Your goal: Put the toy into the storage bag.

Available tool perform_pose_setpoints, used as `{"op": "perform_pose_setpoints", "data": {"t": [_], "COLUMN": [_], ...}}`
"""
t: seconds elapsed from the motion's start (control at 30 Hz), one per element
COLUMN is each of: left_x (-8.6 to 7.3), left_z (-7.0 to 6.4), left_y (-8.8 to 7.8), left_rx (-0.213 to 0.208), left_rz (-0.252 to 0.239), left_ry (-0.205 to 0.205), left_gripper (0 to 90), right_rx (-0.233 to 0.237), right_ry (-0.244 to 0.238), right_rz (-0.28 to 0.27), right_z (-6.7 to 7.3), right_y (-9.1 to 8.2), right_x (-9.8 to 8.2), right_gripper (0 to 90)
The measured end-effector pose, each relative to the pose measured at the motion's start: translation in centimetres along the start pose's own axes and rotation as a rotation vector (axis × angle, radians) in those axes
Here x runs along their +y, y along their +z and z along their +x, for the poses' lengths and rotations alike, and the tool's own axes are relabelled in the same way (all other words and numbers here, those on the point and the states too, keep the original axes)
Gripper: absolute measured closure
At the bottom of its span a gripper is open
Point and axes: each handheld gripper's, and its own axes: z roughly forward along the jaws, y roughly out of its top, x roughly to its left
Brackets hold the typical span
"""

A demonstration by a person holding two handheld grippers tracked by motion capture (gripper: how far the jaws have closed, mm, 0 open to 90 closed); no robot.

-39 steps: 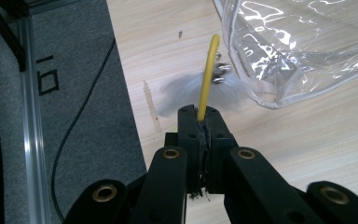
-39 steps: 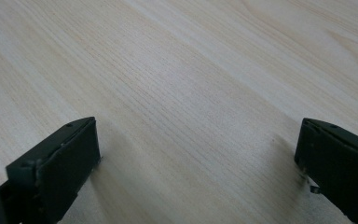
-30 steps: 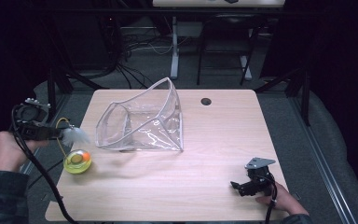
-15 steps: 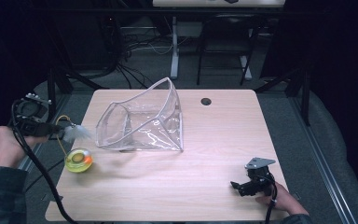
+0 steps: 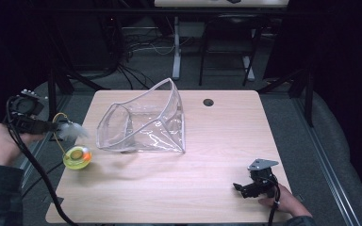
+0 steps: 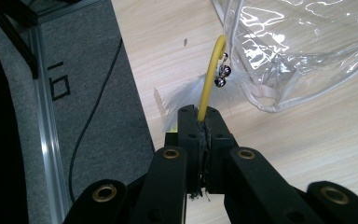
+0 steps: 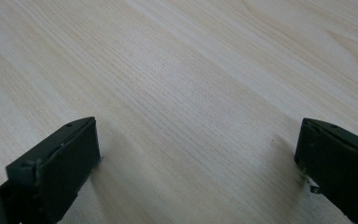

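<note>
My left gripper (image 5: 52, 126) was clamped tight on a thin yellow cord (image 6: 210, 79), its jaws pressed together with the cord pinched between the tips. In the left gripper view the cord rose out of the jaws in a curve, with a white feather (image 6: 186, 93) and a cluster of small silver bells (image 6: 223, 75) hanging on it just past the tips. In the high view the feather (image 5: 71, 130) stuck out from the gripper over the left edge of the table (image 5: 179, 188), and the cord looped down to a yellow-green ball with an orange spot (image 5: 78, 157) at the table's left edge, just below and to the right of the gripper. The clear plastic bag (image 5: 143, 123) stood open on the table to the right of the toy, its mouth facing the feather; in the left gripper view a corner of the bag (image 6: 298, 51) lay just beside the bells, though I could not tell whether they touched.

My right gripper (image 5: 257, 182) rested low at the near right of the table, well apart from the bag and the toy. Its jaws (image 7: 196, 158) stood wide with bare wood between them.
</note>
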Motion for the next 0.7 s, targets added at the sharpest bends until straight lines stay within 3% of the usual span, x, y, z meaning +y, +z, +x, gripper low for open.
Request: {"op": "perform_pose_setpoints", "data": {"t": [0.7], "left_x": [2.0], "left_z": [1.2], "left_y": [-2.4], "left_rx": [0.020], "left_rz": [-0.027], "left_ry": [0.002], "left_gripper": [88.3], "right_rx": [0.000], "right_ry": [0.000], "right_rz": [0.000], "right_z": [0.0], "right_y": [0.0], "right_x": [0.0], "right_gripper": [0.0]}}
